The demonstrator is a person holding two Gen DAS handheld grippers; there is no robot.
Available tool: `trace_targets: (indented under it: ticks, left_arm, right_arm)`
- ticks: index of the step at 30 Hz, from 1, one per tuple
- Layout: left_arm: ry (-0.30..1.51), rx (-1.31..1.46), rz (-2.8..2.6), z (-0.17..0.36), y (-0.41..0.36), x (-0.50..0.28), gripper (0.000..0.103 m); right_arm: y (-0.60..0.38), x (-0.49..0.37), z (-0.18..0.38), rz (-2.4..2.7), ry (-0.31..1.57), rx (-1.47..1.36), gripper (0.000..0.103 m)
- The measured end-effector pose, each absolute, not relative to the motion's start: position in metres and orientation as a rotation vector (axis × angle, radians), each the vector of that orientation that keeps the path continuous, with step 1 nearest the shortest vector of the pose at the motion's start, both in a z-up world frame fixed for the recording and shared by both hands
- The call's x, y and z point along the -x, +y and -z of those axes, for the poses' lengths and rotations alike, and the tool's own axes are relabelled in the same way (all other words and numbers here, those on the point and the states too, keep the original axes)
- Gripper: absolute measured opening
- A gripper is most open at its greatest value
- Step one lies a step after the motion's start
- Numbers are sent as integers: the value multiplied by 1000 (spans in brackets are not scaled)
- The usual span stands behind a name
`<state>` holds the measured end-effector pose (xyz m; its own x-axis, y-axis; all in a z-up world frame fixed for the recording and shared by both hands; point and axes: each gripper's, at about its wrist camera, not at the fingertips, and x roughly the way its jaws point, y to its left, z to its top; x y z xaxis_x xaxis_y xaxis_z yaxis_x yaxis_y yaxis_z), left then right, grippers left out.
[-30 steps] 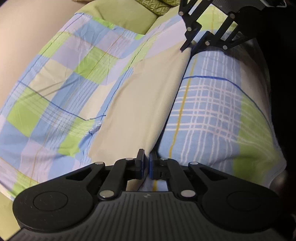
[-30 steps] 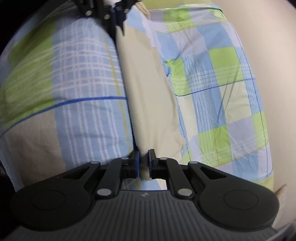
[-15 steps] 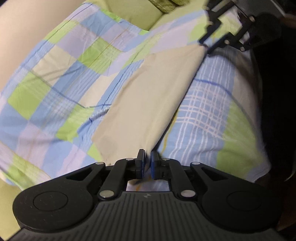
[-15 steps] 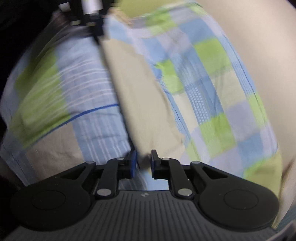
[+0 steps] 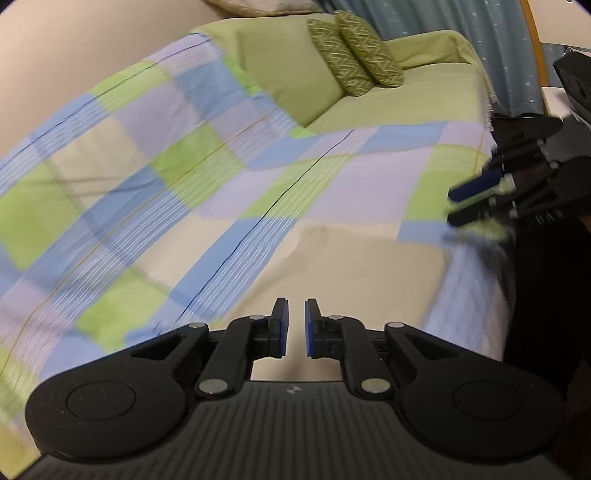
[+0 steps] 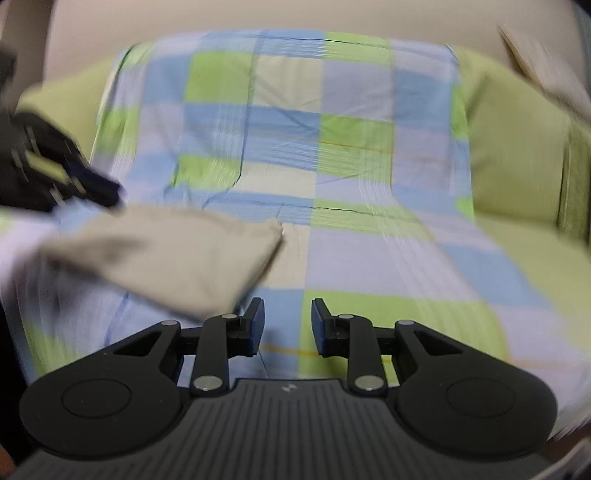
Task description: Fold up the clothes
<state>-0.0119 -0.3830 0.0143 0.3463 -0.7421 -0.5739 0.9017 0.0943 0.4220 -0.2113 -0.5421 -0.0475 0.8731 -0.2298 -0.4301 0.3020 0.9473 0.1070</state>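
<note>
A beige folded garment lies flat on the checkered blue, green and lilac sheet that covers the sofa seat. My left gripper is open just above the garment's near edge, with nothing between its pads. My right gripper is open wider over the sheet, and the garment lies to its left, touching neither finger. In the left wrist view the right gripper hovers by the garment's far corner. The left gripper shows blurred at the left of the right wrist view.
Two green patterned cushions lean against the green sofa back. A green armrest rises on the right. The seat's front edge drops into dark floor. A blue-grey curtain hangs behind.
Both grippers were shut on the beige garment's edge with it held up; both have opened and pulled back. The garment now lies flat on the sheet.
</note>
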Motion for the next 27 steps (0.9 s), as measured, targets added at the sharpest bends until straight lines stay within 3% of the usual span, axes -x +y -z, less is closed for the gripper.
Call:
trace_targets:
  ticks: [4, 7, 11, 21, 27]
  left_arm:
    - [301, -778, 1222, -4, -418, -17, 14]
    - [360, -765, 1201, 10, -417, -33, 20]
    - [439, -747, 1170, 29, -415, -54, 21]
    - [466, -703, 1192, 37, -410, -74, 22]
    - [554, -604, 1217, 29, -406, -102, 24]
  right_arm:
    - [-565, 198, 54, 228, 419, -294, 23]
    - [-585, 184, 54, 166, 414, -341, 23]
    - [-609, 158, 49, 126, 404, -358, 23]
    - [-613, 67, 36, -57, 441, -184, 23]
    - [-617, 27, 43, -109, 596, -67, 23]
